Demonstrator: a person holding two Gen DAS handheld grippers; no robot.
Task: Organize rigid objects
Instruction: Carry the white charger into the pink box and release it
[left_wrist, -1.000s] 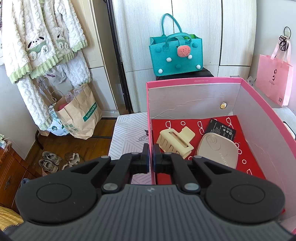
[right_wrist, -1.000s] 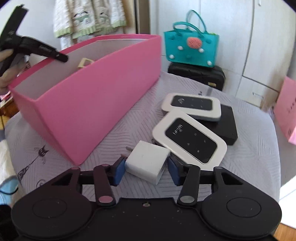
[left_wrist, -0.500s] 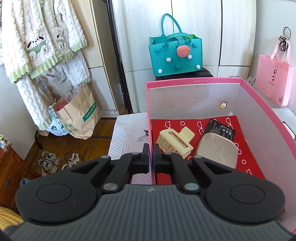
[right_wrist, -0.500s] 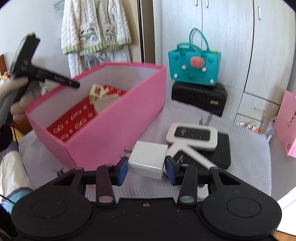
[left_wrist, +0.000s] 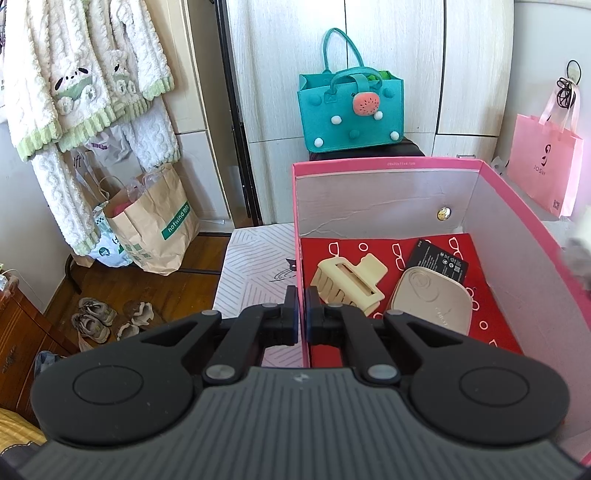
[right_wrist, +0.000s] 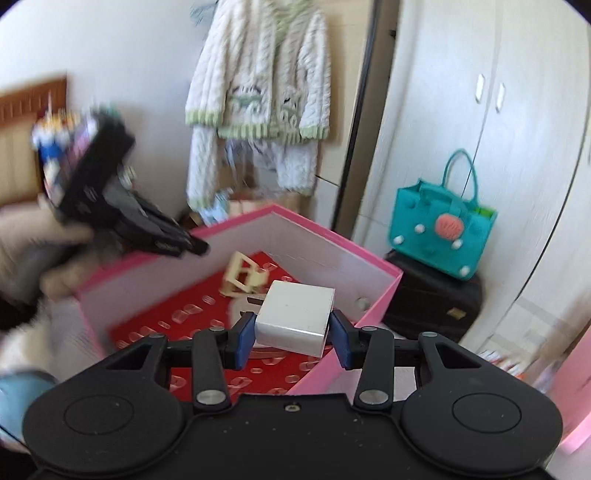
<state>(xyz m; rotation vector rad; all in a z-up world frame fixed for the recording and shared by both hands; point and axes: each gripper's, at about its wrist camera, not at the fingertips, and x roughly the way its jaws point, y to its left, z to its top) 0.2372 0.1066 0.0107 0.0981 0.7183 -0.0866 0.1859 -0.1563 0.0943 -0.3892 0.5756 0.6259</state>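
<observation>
Right gripper (right_wrist: 293, 334), jaws clamped on white charger block (right_wrist: 295, 317), has lifted off table, now center frame over pink box (right_wrist: 332, 236) w/ hair claw (left_wrist: 347, 282) inside. Drop looks next. Left gripper (left_wrist: 302, 314) pinches box wall, closed.

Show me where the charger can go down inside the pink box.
The white charger is clamped in the right gripper above the pink box. Bare red lining lies at the near end and along the right wall. The middle is crowded: hair claw, beige oval case, black battery. The left gripper pinches the left wall.
</observation>
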